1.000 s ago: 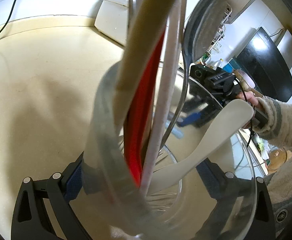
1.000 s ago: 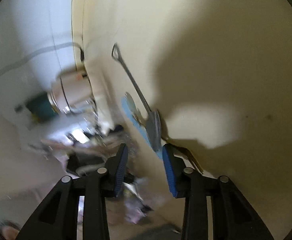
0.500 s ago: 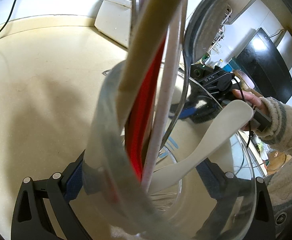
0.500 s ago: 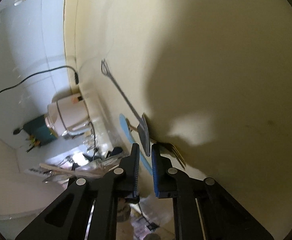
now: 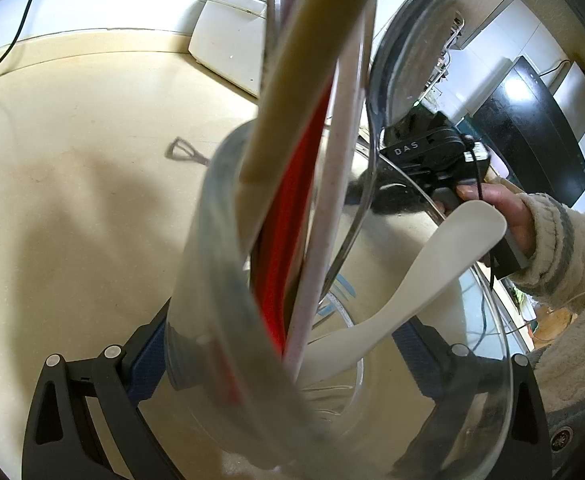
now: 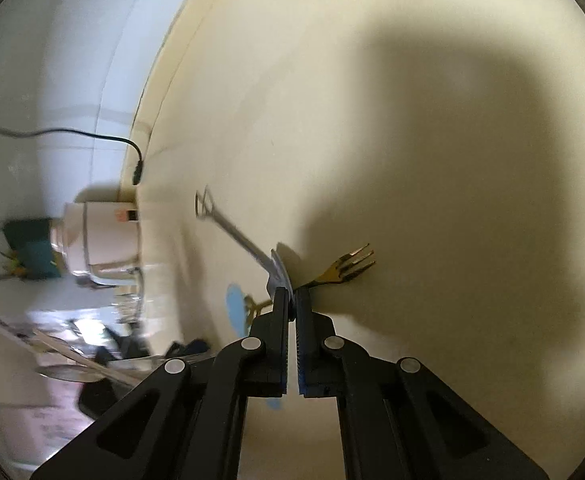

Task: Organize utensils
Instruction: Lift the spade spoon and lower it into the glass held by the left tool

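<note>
at right gripper (image 6: 292, 300) tips: jaws pinch blade of small steel shovel-shaped spoon (image 6: 236, 236), handle running up-left on beige counter (image 6: 432, 140); left gripper (image 5: 280, 344) clamps clear glass utensil jar (image 5: 220, 280).

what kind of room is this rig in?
Most likely a home kitchen: a cream countertop with a gold fork lying on it, a white countertop appliance against the wall, and a clear utensil holder full of cooking tools.
</note>
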Available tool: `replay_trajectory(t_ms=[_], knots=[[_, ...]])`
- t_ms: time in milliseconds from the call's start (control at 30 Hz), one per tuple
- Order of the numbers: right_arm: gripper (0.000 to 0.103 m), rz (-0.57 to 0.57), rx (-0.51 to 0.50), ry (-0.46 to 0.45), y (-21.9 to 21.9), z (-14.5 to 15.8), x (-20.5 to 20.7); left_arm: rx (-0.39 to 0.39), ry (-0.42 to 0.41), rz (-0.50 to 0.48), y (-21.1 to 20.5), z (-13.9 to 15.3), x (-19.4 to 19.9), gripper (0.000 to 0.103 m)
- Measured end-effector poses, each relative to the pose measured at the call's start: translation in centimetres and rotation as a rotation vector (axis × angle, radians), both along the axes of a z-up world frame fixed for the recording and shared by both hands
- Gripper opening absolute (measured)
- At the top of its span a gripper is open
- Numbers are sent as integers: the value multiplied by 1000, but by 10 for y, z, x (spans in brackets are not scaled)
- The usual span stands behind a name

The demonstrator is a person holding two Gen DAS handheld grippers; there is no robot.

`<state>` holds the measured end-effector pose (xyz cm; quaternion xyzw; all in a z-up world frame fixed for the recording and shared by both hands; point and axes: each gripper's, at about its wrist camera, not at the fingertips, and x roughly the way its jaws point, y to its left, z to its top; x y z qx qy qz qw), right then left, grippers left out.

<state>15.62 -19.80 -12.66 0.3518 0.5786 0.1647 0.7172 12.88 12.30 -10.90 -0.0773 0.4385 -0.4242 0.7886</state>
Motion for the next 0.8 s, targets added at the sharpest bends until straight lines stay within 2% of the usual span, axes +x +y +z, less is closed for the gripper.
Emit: replay_trajectory(t_ms=[100, 167, 267, 400, 467, 700, 800], knots=[[2, 44, -124, -82, 7, 24, -3, 0, 0, 0, 0, 0, 0, 100], [1, 55, -133, -125, 8, 37, -6, 0, 0, 0, 0, 0, 0, 100], [2, 42, -67, -145, 0, 49, -11, 0, 0, 0, 0, 0, 0, 100], [2, -10, 99, -132, -17, 58, -21, 0, 0, 0, 0, 0, 0, 100], [2, -7, 129, -150, -22, 69, -29, 0, 0, 0, 0, 0, 0, 100], [2, 131, 62, -294, -13, 139, -66, 0, 0, 0, 0, 0, 0, 100], [2, 258, -48, -341, 9, 166, -81, 4, -2, 0, 0, 0, 0, 100]])
